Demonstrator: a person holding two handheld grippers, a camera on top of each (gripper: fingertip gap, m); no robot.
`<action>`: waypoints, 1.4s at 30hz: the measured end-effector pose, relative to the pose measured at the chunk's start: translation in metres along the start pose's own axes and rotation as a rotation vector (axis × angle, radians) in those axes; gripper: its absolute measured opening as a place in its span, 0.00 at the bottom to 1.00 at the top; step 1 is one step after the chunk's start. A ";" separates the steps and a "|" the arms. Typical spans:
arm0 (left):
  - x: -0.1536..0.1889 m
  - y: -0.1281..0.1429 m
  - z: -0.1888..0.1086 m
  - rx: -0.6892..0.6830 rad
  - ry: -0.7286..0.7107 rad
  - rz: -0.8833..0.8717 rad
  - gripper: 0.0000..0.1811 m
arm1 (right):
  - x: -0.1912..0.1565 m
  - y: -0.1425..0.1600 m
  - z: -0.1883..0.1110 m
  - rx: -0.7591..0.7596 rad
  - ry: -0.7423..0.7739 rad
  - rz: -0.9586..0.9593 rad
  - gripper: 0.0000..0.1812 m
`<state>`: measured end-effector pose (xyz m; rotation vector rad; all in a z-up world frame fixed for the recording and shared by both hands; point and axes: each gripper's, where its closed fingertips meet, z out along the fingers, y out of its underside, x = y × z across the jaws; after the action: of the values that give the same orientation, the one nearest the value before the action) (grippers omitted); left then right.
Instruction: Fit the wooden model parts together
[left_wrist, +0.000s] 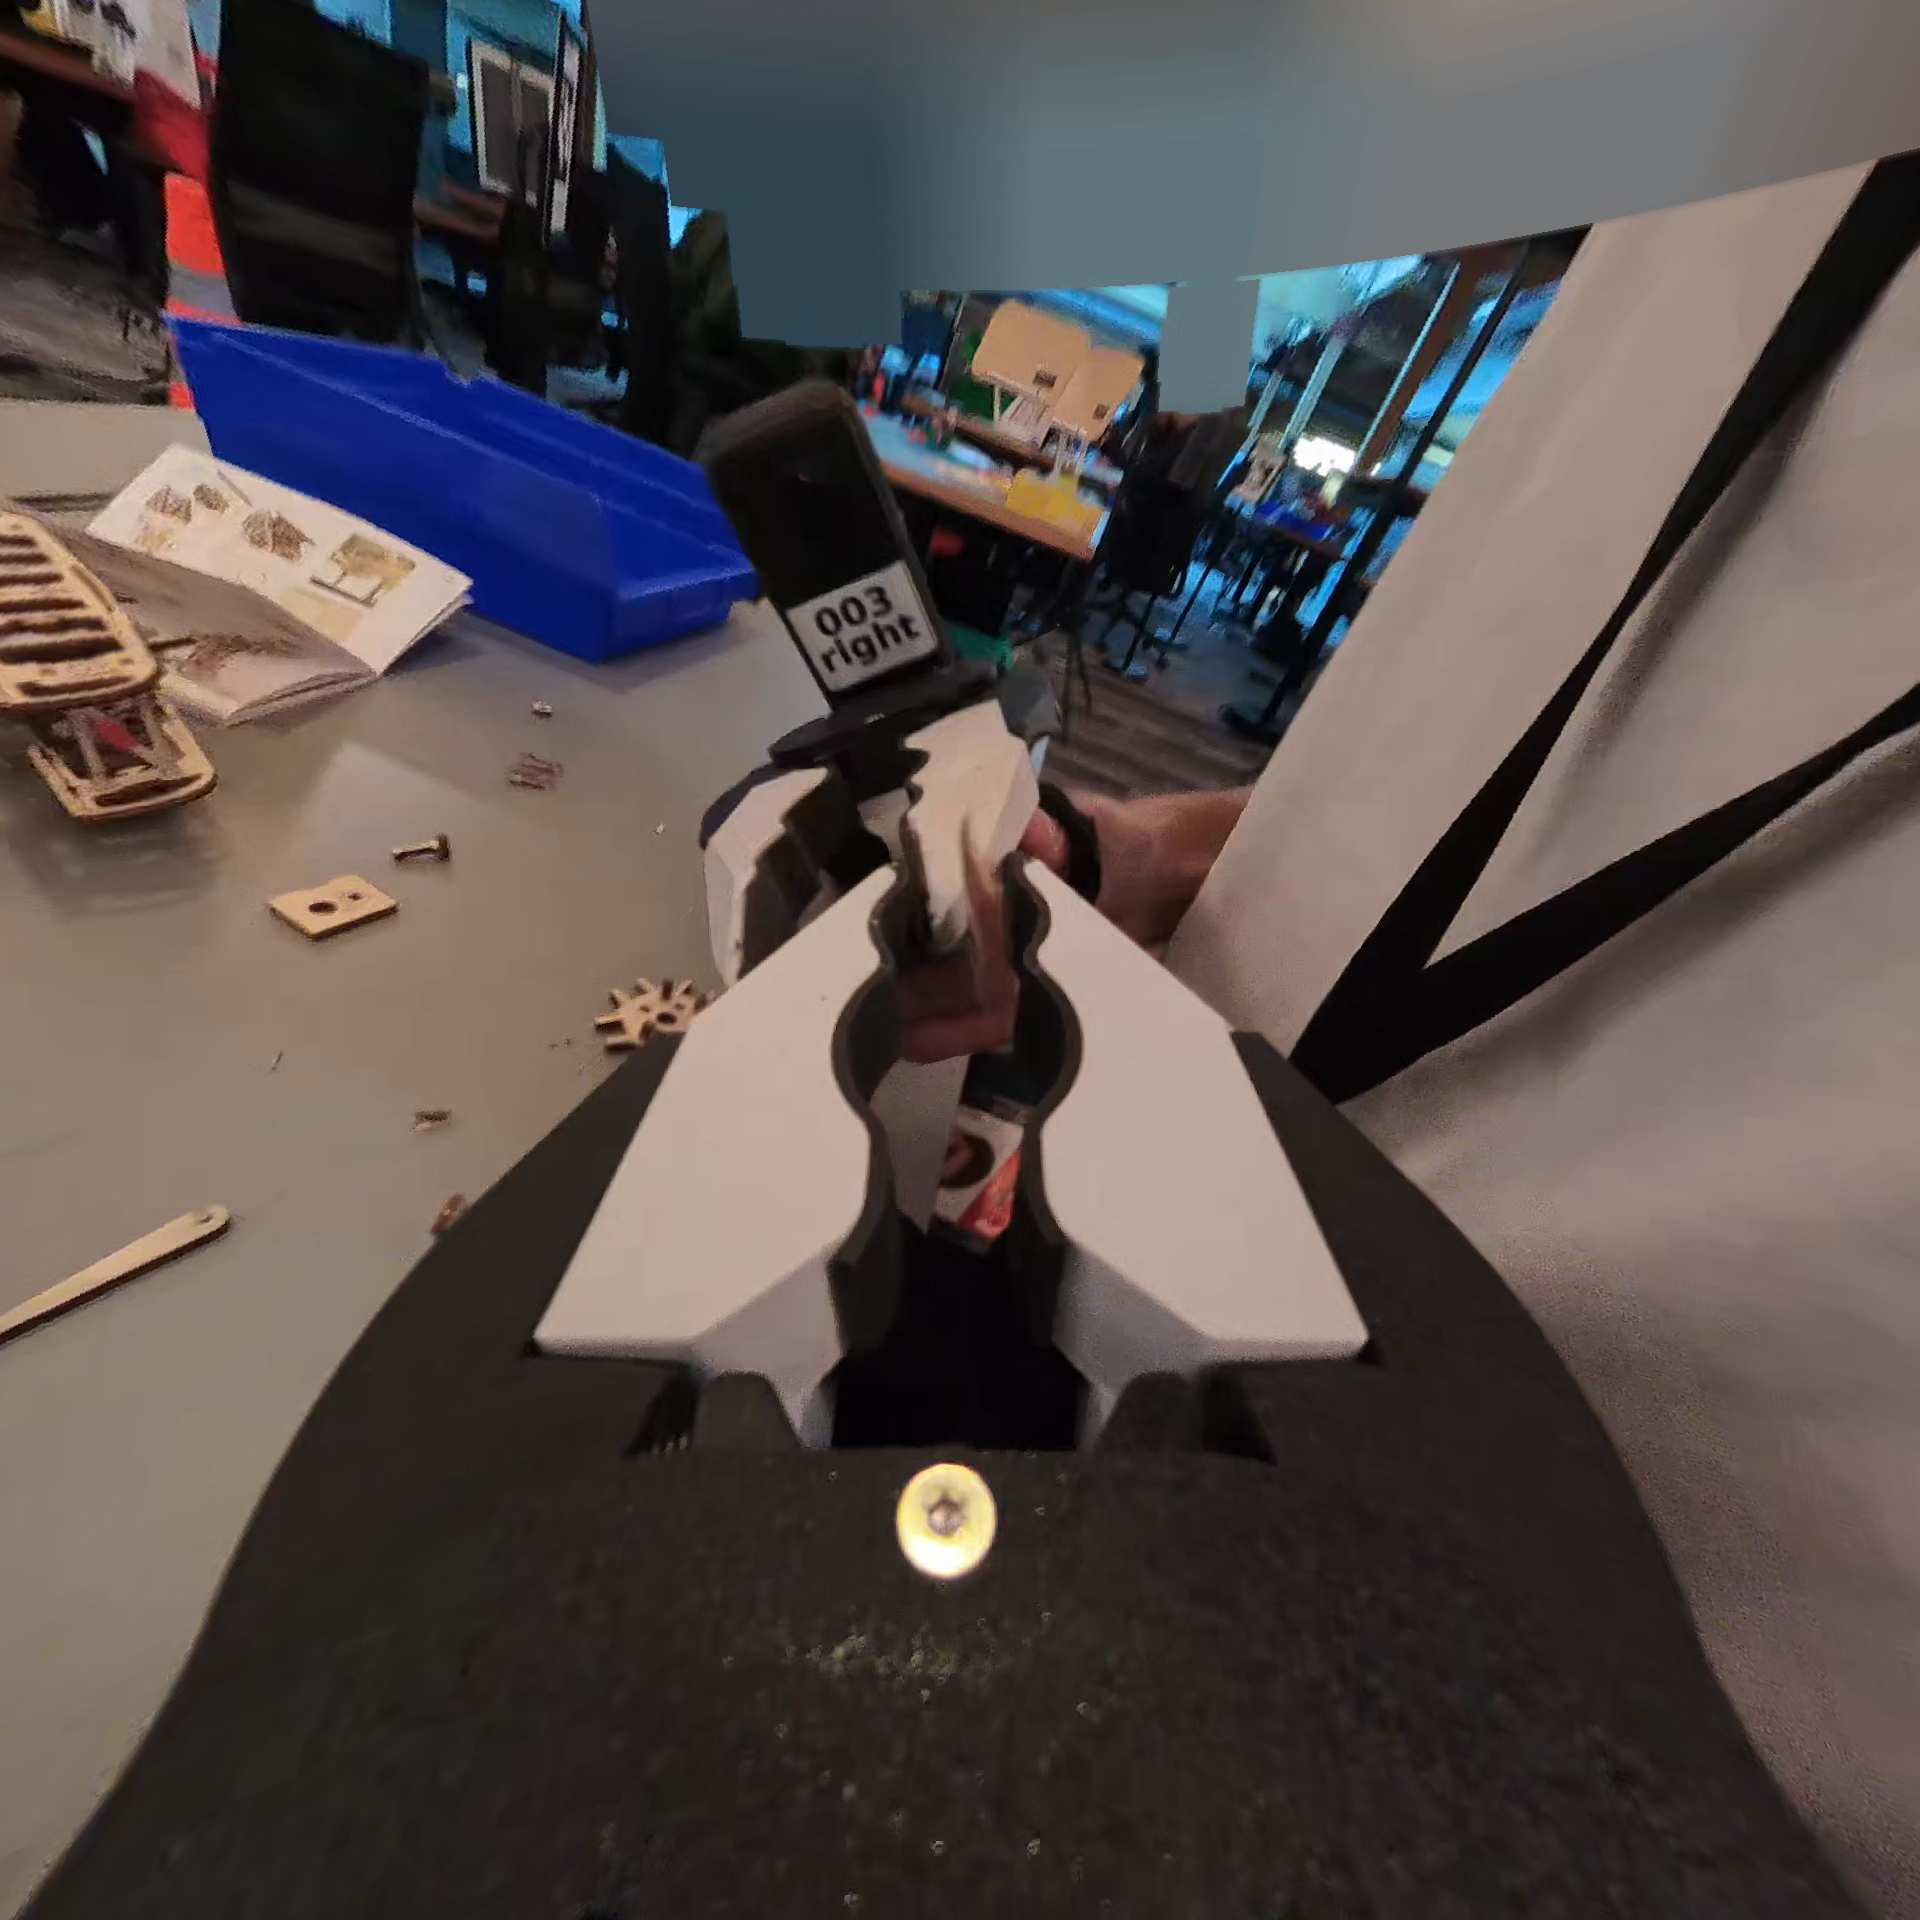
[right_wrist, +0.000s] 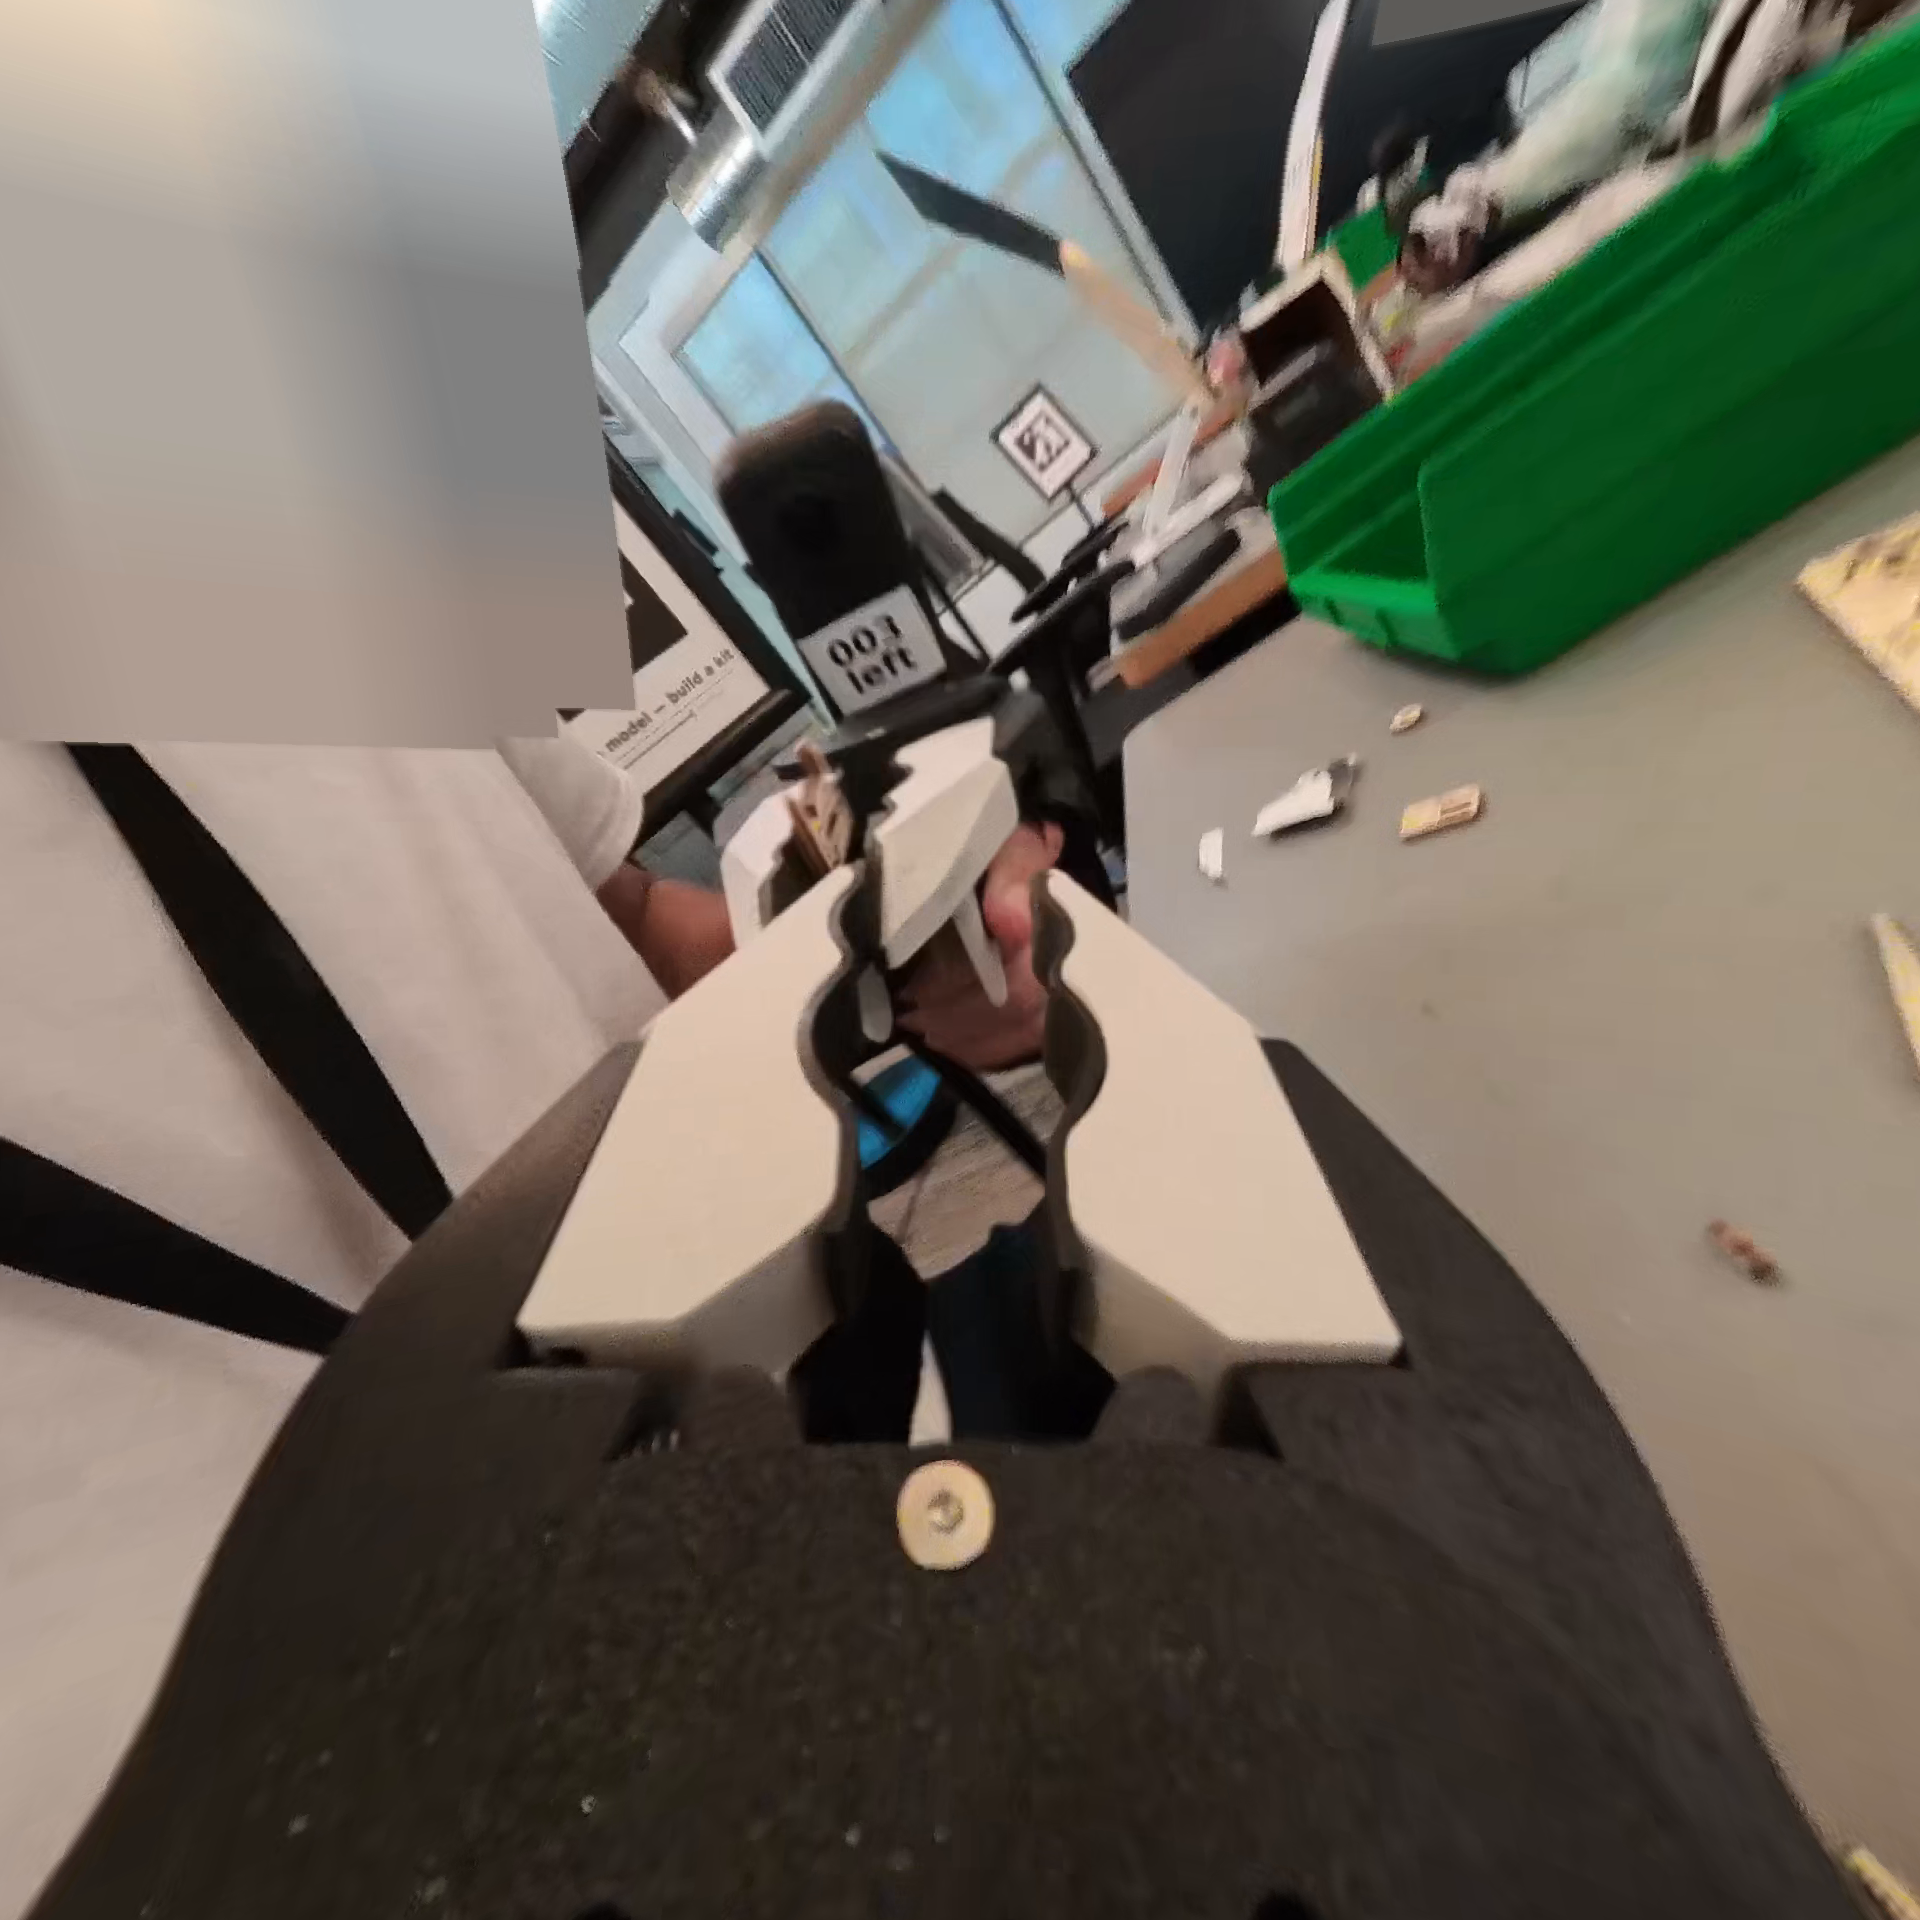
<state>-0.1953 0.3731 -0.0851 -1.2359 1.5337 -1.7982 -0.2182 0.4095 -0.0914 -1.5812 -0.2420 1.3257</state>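
Note:
My left gripper (left_wrist: 958, 883) is held up off the grey table (left_wrist: 312, 1091), shut on a thin wooden part (left_wrist: 982, 914) that I see edge-on between its tips. In the right wrist view the left gripper (right_wrist: 831, 831) faces me, with the wooden part (right_wrist: 821, 821) sticking out of its tip. My right gripper (right_wrist: 948, 883) points at it tip to tip; its jaws stand a little apart with nothing between them. It also shows in the left wrist view (left_wrist: 914, 831). A partly built wooden model (left_wrist: 73, 655) lies at the far left.
On the table lie an open booklet (left_wrist: 281, 582), a blue bin (left_wrist: 468, 488), a small holed wooden plate (left_wrist: 332, 904), a gear-shaped part (left_wrist: 649, 1013) and a wooden stick (left_wrist: 114, 1273). A green bin (right_wrist: 1610, 468) and small wooden scraps (right_wrist: 1439, 812) are on the right. A person's white garment (left_wrist: 1610, 935) is close. The grippers are tip to tip, or close to it.

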 end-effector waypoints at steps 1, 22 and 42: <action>-0.001 0.002 0.000 -0.025 -0.012 0.017 0.07 | 0.003 0.003 -0.001 -0.031 -0.021 0.040 0.17; -0.071 0.052 -0.136 -0.471 -0.814 -0.138 0.17 | 0.047 0.045 -0.012 -0.350 0.277 -0.132 0.22; -0.028 0.176 -0.105 -0.580 -1.134 -0.372 0.13 | 0.023 0.045 -0.019 -0.300 0.243 -0.126 0.16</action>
<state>-0.3055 0.4036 -0.2574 -2.3465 1.1340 -0.4619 -0.2129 0.3938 -0.1427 -1.9278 -0.3968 1.0231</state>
